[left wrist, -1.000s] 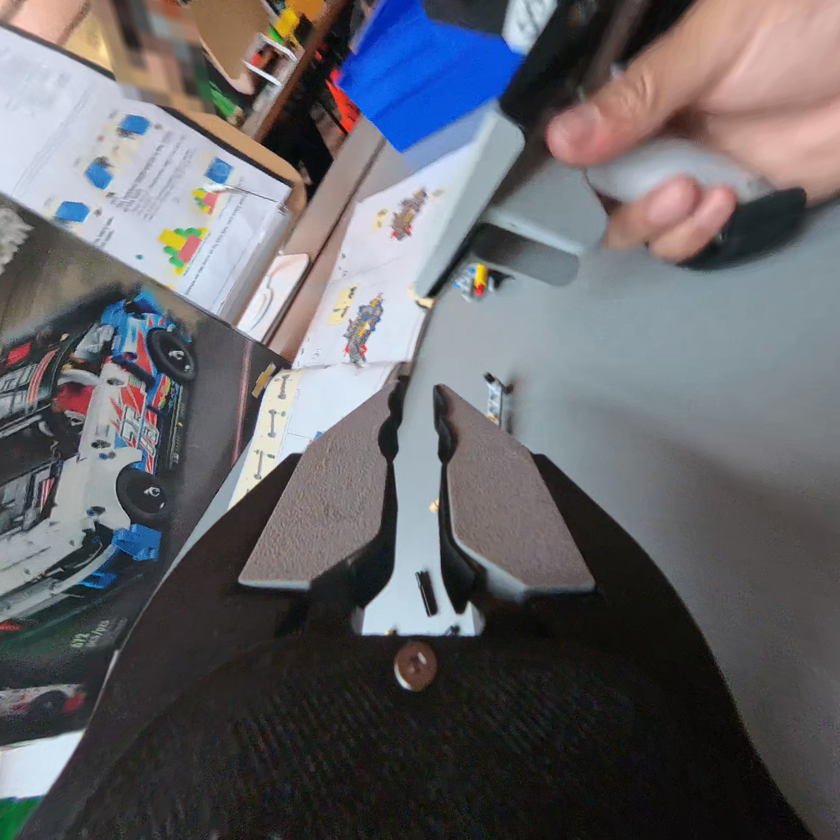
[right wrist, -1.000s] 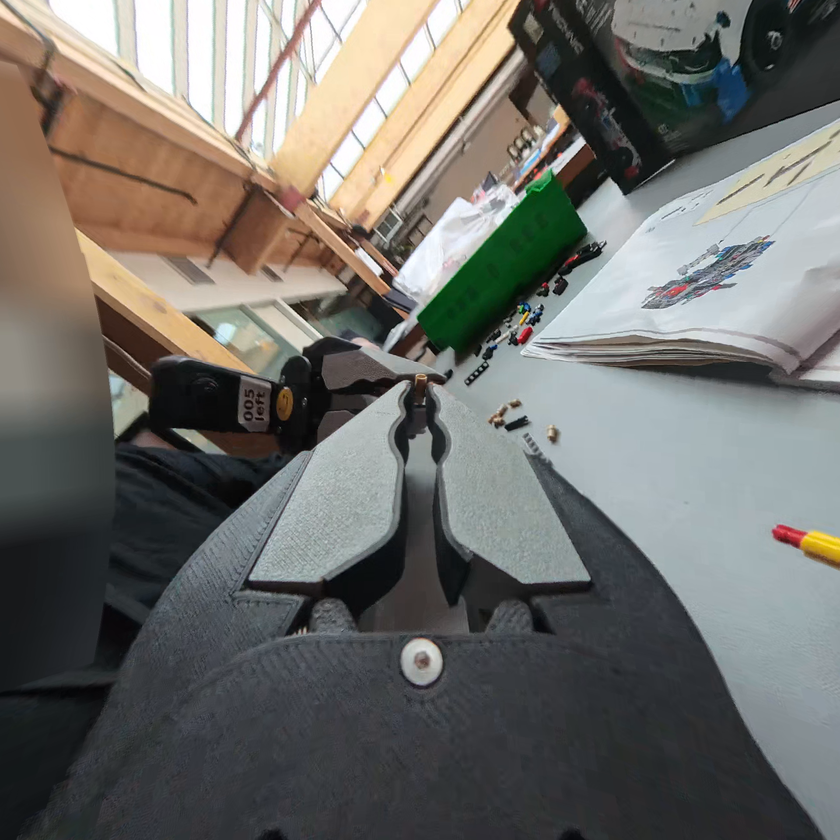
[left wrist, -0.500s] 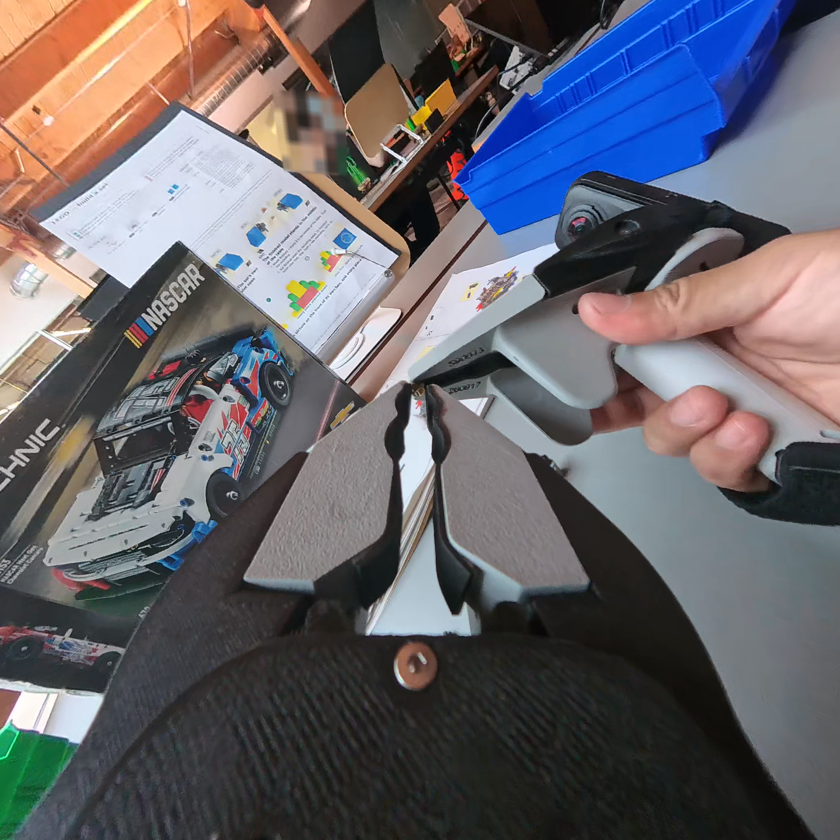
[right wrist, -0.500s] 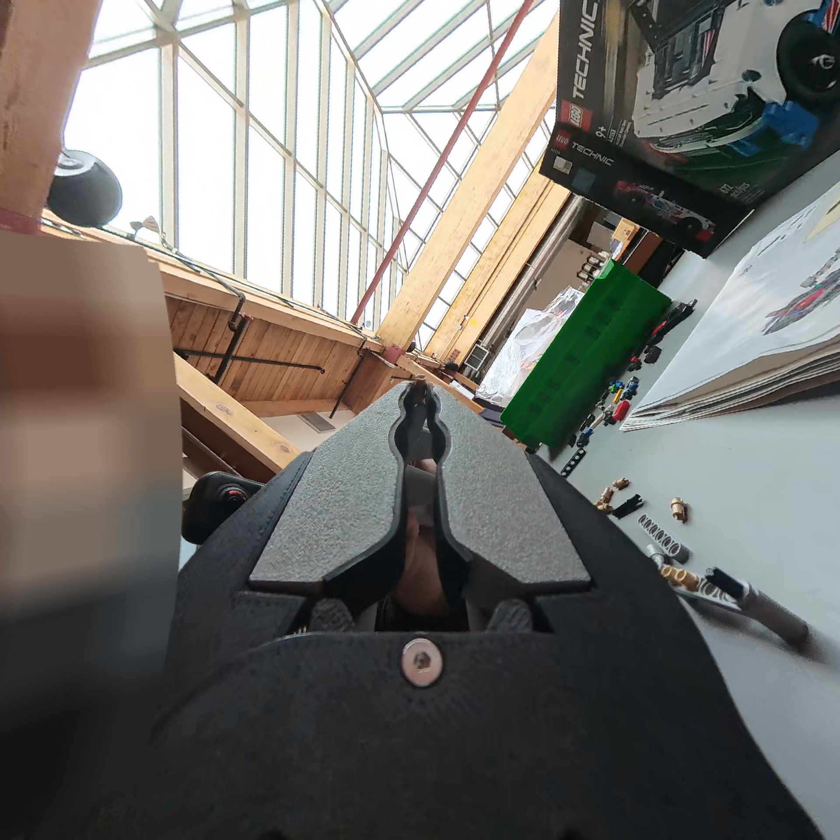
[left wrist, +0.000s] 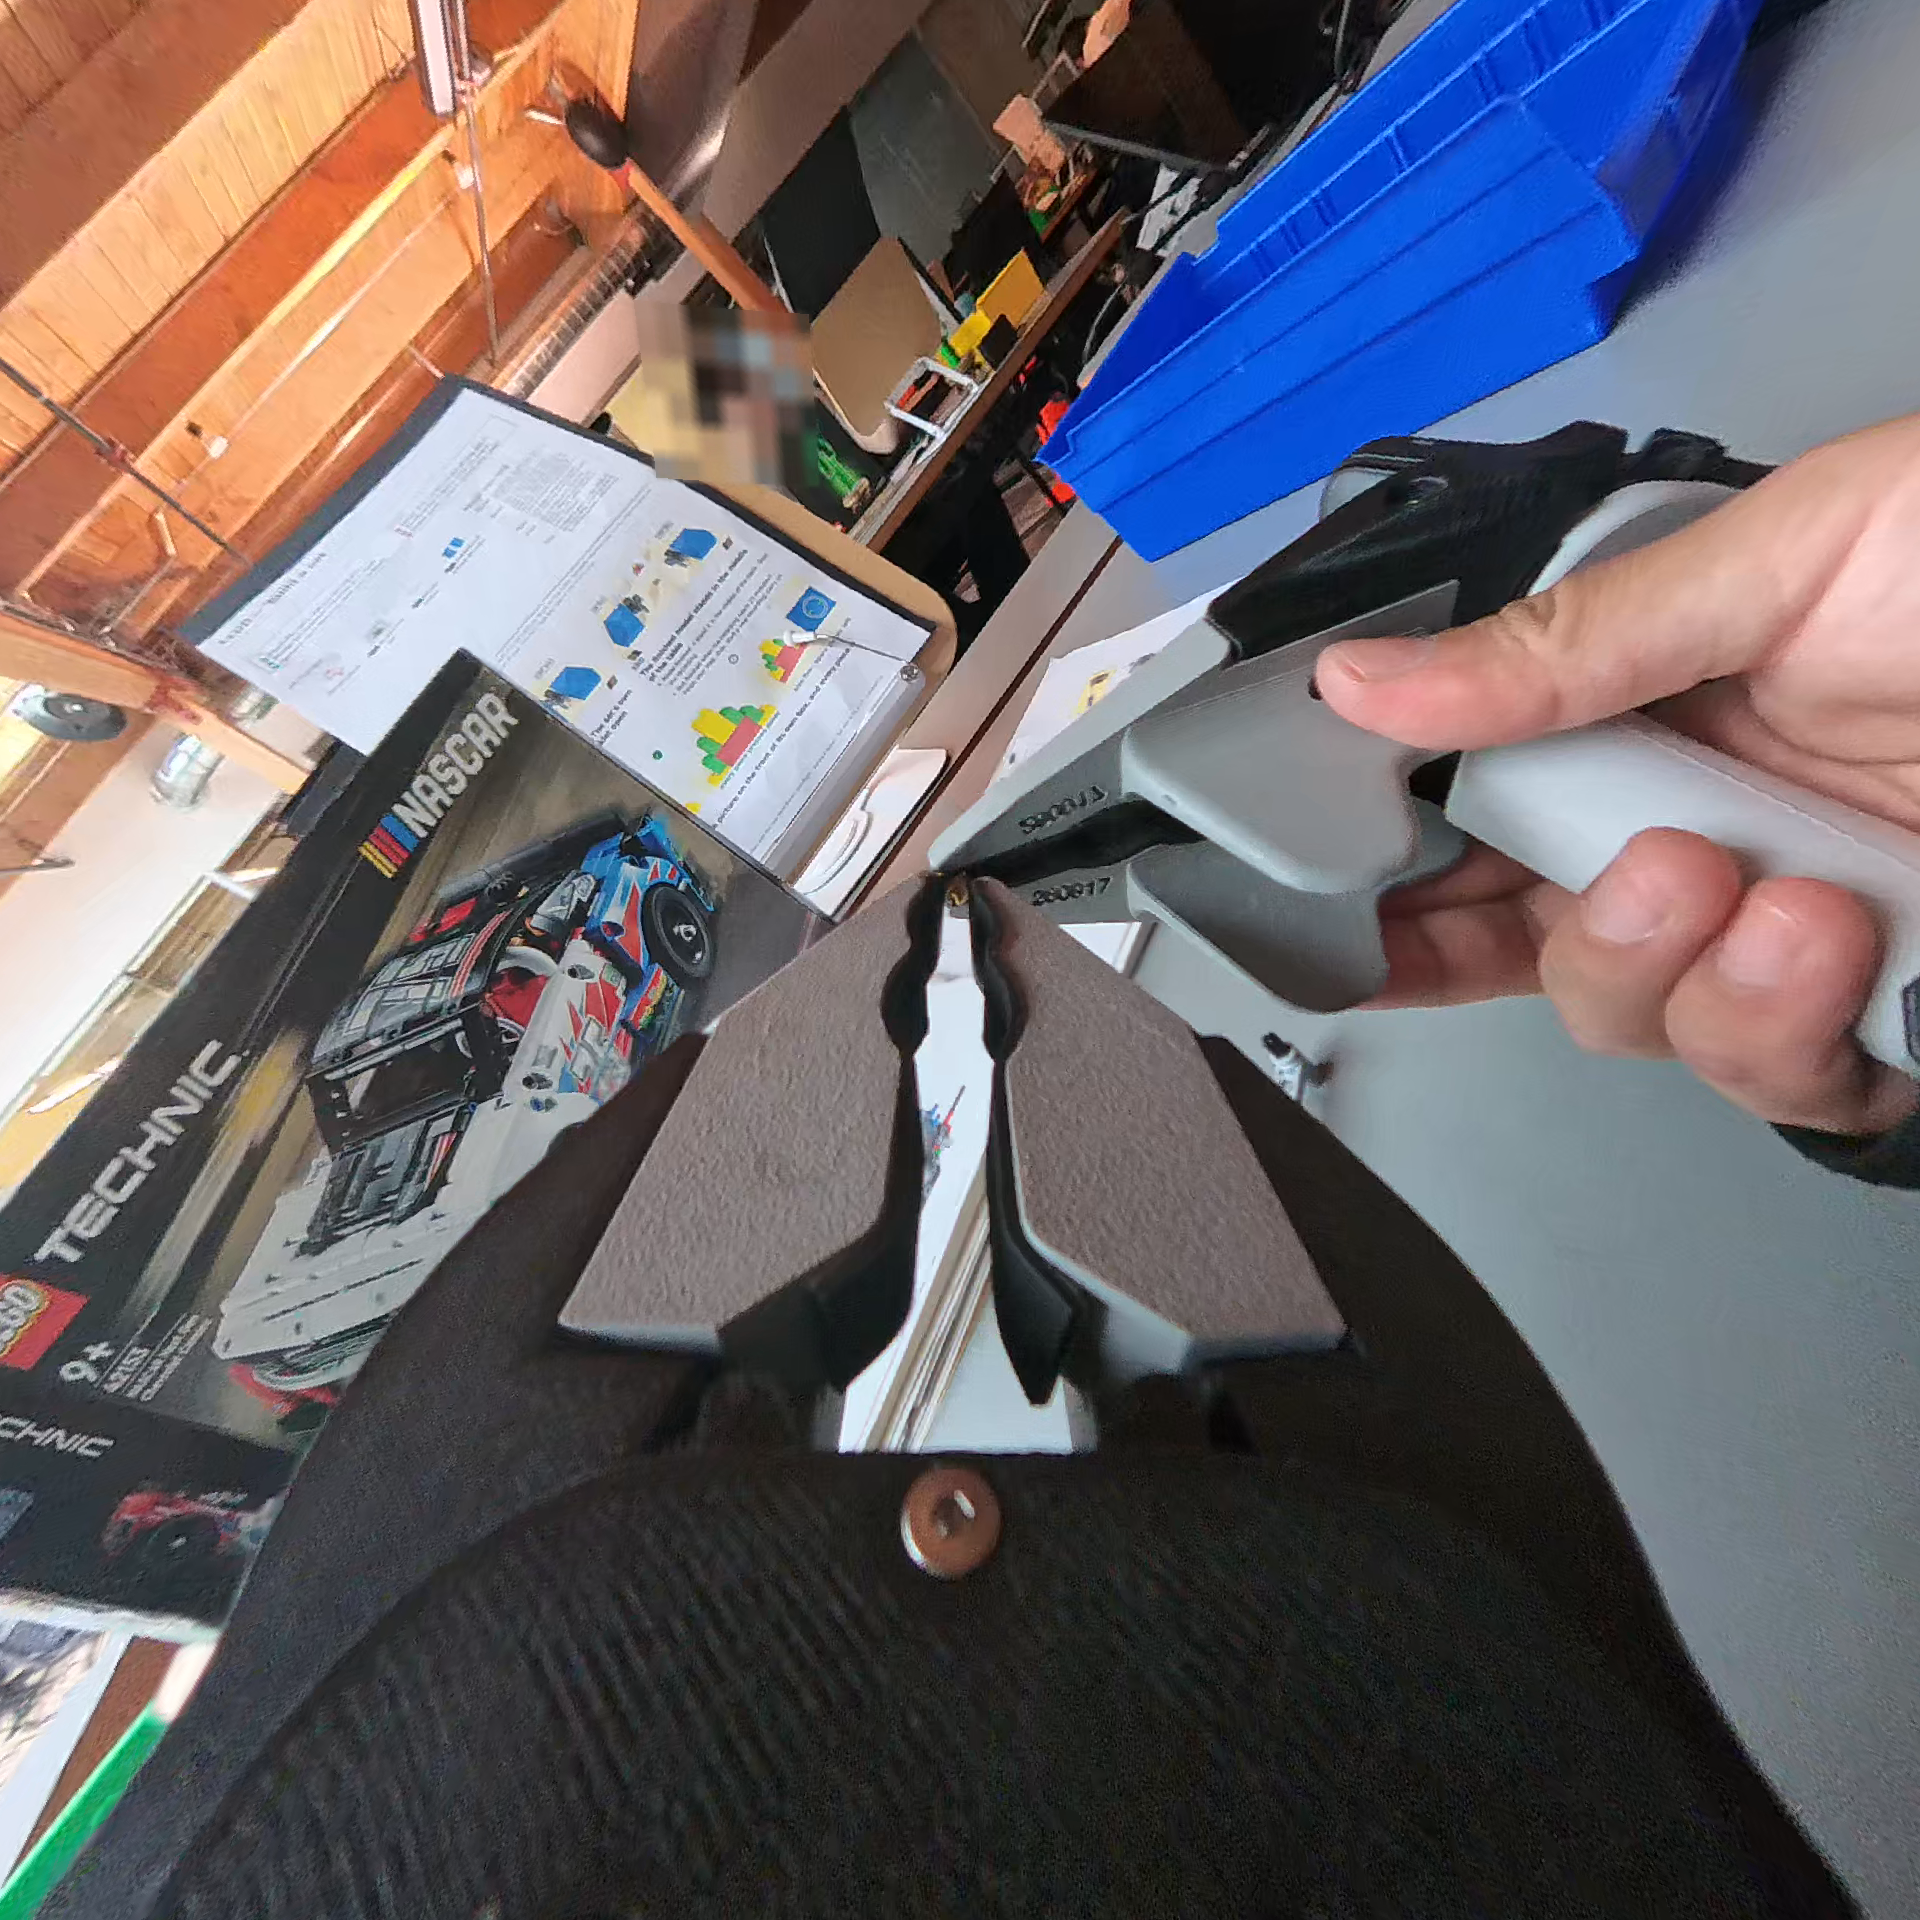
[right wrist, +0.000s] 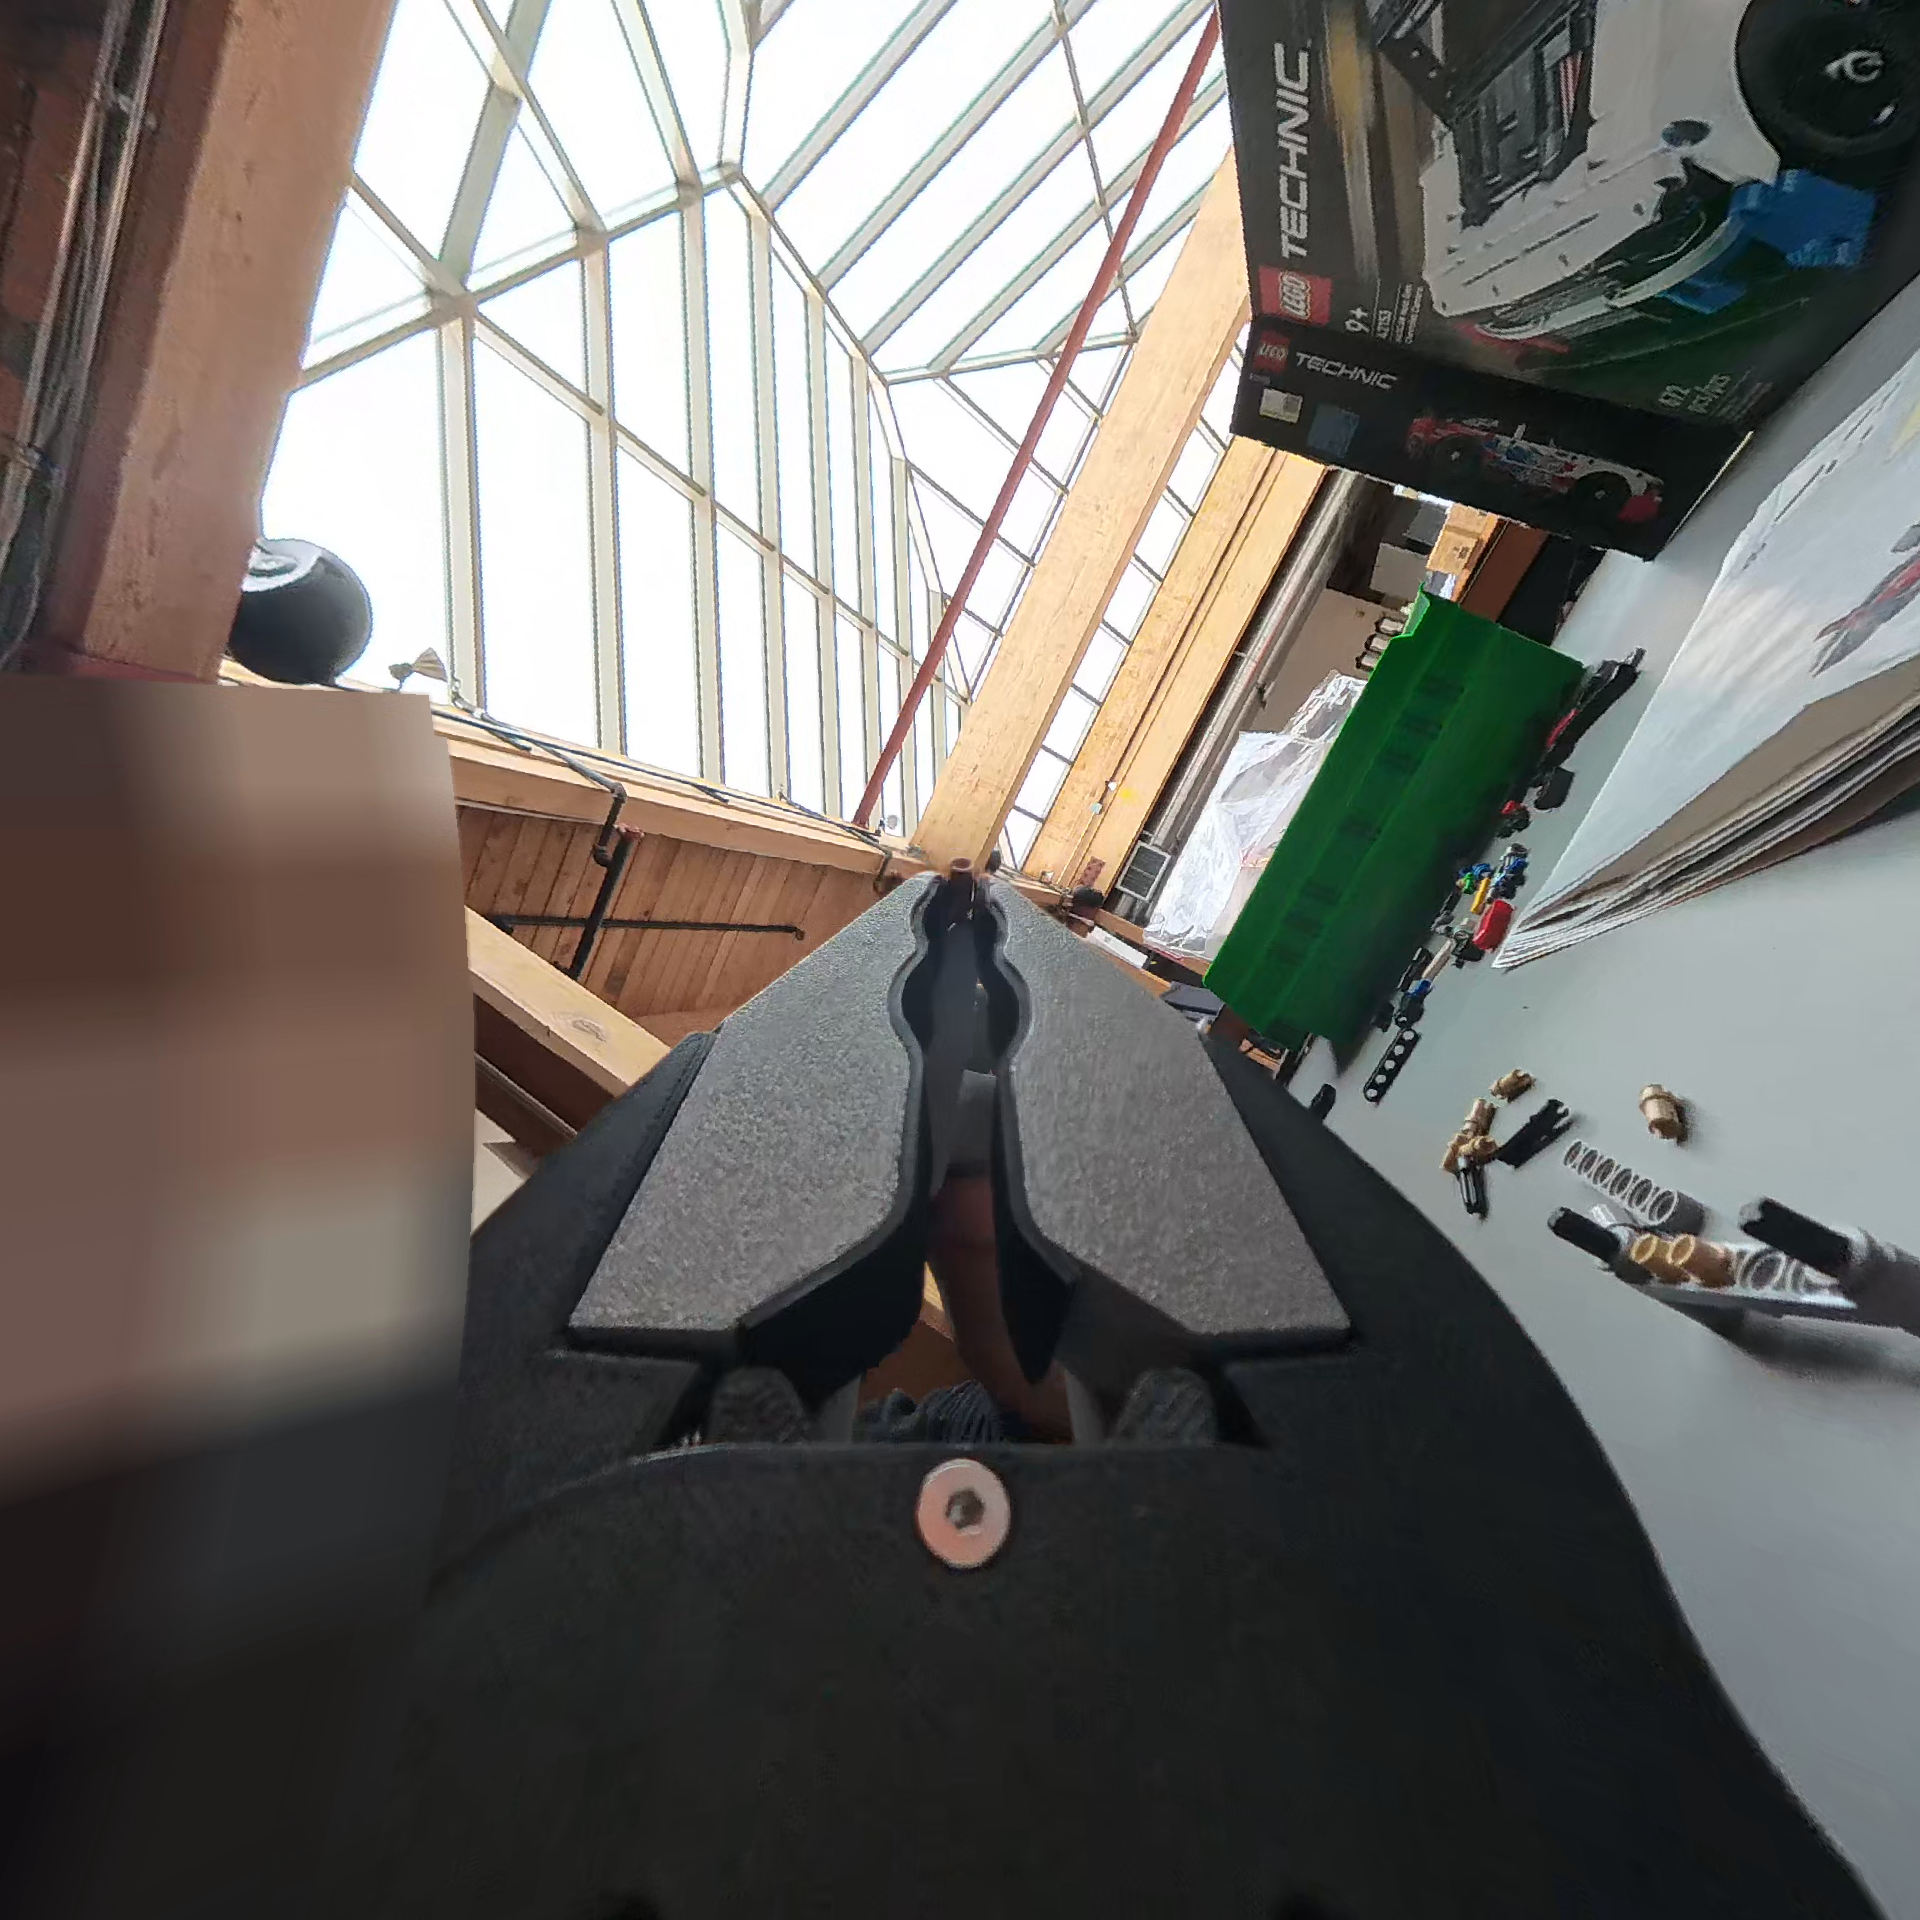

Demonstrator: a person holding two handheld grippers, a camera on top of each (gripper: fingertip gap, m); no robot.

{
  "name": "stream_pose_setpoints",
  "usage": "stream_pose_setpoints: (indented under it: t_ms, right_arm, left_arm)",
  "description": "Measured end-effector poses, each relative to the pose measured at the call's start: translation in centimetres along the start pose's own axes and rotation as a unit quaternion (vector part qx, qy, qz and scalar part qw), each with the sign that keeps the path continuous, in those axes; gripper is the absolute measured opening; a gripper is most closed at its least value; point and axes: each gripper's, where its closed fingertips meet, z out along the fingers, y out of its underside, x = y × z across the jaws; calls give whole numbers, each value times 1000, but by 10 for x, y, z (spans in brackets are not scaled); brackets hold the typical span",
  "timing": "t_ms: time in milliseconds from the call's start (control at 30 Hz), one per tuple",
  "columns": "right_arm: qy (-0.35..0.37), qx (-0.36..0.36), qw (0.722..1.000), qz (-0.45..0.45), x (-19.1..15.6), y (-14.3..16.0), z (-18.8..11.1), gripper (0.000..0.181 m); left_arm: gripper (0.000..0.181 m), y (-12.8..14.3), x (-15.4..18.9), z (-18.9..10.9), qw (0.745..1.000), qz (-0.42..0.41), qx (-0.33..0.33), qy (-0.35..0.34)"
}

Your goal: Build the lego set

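On the grey table (right wrist: 1714, 1039), the green bin (right wrist: 1371, 831) and blue bins (left wrist: 1403, 260) show no visible contents. Printed boxes (left wrist: 343, 1039) bear lettering. Only the right wrist view shows loose lego parts (right wrist: 1496, 1132) and a part-built beam (right wrist: 1714, 1268) beside the booklet (right wrist: 1766, 727). Right gripper (right wrist: 961, 888) jaws pinch a tan pin (right wrist: 964, 871). Left gripper (left wrist: 951, 904) jaws are narrow, tips meeting the right gripper's at that pin.
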Motion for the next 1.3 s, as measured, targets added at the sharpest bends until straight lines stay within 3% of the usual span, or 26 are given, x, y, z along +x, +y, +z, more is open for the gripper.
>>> stream_pose_setpoints:
  t_ms: [233, 400, 467, 733, 867, 1000, 1100, 1167, 1300]
  right_arm:
    - [6, -2, 1000, 15, 4, 3, -4, 1]
    - [6, 30, 998, 62, 10, 0, -7, 1]
    - [18, 30, 998, 54, 12, 2, -8, 1]
    - [43, 20, 999, 4, 15, 2, -8, 0]
    - [47, -77, 990, -110, 9, 16, -3, 2]
    - [49, -211, 941, -260, 4, 23, -6, 0]
    - [54, -303, 871, -383, 10, 31, -14, 1]
    - [36, -344, 831, -436, 9, 38, -20, 1]
    - [3, -388, 773, -503, 11, 48, -27, 1]
  left_arm:
    - [3, 3, 5, -1, 999, -1, 12, 41]
    - [0, 12, 6, 1, 987, 158, -15, -21]
    - [0, 13, 7, 0, 983, 179, -17, -34]
    - [11, 15, 13, 2, 996, 85, -18, 1]
    - [22, 16, 17, 1, 999, 2, -12, 52]
    - [17, 25, 20, -8, 990, -48, -6, 129]
    - [16, 34, 25, -15, 982, -89, 1, 169]
    - [15, 32, 50, -24, 956, -139, 5, 260]
    - [14, 46, 70, -31, 916, -225, -31, 330]
